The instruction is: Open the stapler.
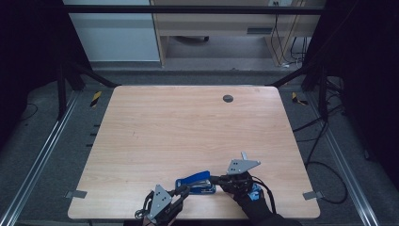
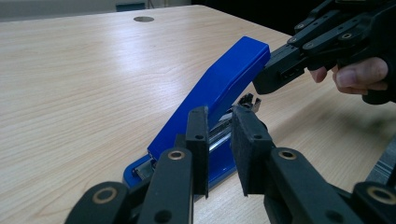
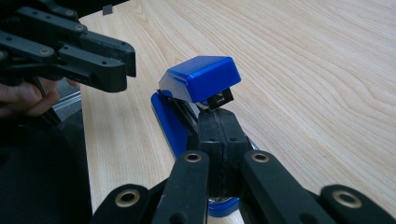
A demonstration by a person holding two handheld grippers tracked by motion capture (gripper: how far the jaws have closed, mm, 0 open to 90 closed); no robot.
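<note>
Near the front edge of the counter (image 1: 188, 127) lies your blue stapler (image 1: 196, 182), its lid tilted up. Your right claw (image 3: 219, 135) is clenched tight against the stapler's front. Your left claw (image 2: 219, 149) stands released at its hinge end, grasping nothing.

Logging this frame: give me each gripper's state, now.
Left gripper: open, jaws apart at the hinge end of the blue stapler, nothing gripped.
Right gripper: shut, tips at the stapler's front; whether it grips something cannot be told.
</note>
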